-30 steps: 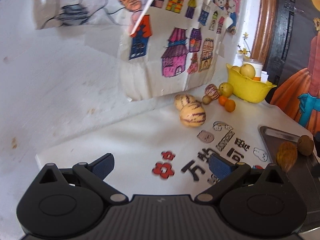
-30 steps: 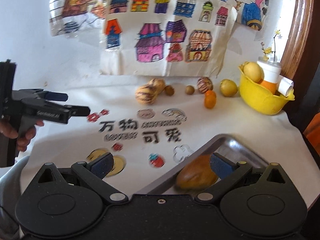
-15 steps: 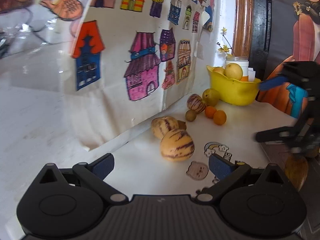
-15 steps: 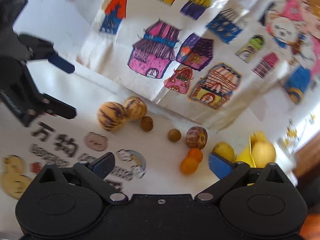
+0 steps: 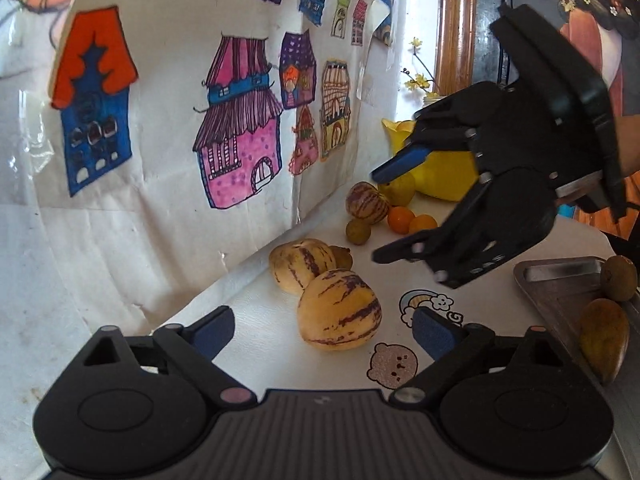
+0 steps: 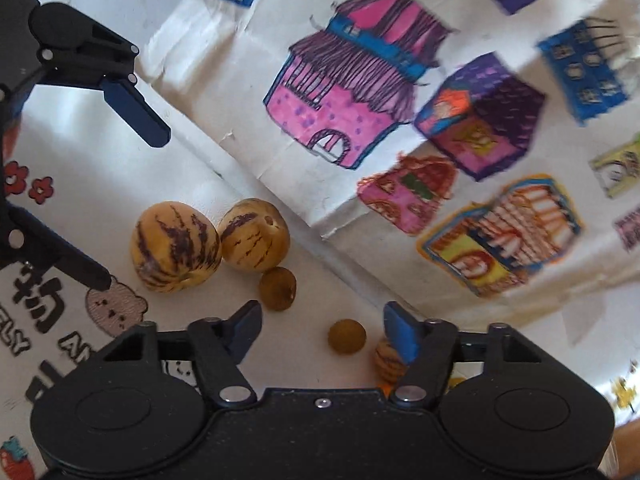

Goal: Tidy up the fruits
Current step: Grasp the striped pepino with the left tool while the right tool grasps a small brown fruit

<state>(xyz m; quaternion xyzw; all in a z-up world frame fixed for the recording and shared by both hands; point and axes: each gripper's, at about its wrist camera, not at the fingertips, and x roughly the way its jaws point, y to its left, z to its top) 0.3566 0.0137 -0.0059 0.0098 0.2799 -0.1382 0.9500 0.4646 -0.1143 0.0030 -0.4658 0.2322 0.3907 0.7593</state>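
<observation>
A yellow purple-striped melon (image 5: 340,310) lies between the fingers of my left gripper (image 5: 324,330). Its jaws are closing a little and the pads stand clear of the melon. A second striped melon (image 5: 302,266) sits just behind it. My right gripper (image 6: 324,330) points down at the fruit row with its jaws closing. A small round brown fruit (image 6: 347,337) lies between its fingers, untouched. Another brown fruit (image 6: 277,289) is to its left. In the left wrist view the right gripper (image 5: 378,216) hovers over two oranges (image 5: 401,219) and a darker striped melon (image 5: 366,202).
A metal tray (image 5: 560,280) at the right holds a brown fruit (image 5: 618,278) and a mango-like fruit (image 5: 604,344). A yellow bowl (image 5: 444,176) with fruit stands at the back. A paper sheet with painted houses (image 5: 240,152) hangs right behind the fruit row.
Both grippers moved in toward the fruit row. The striped melon now lies between the left fingers. The right gripper rolled, dropped over the small brown fruit, and its jaws narrowed.
</observation>
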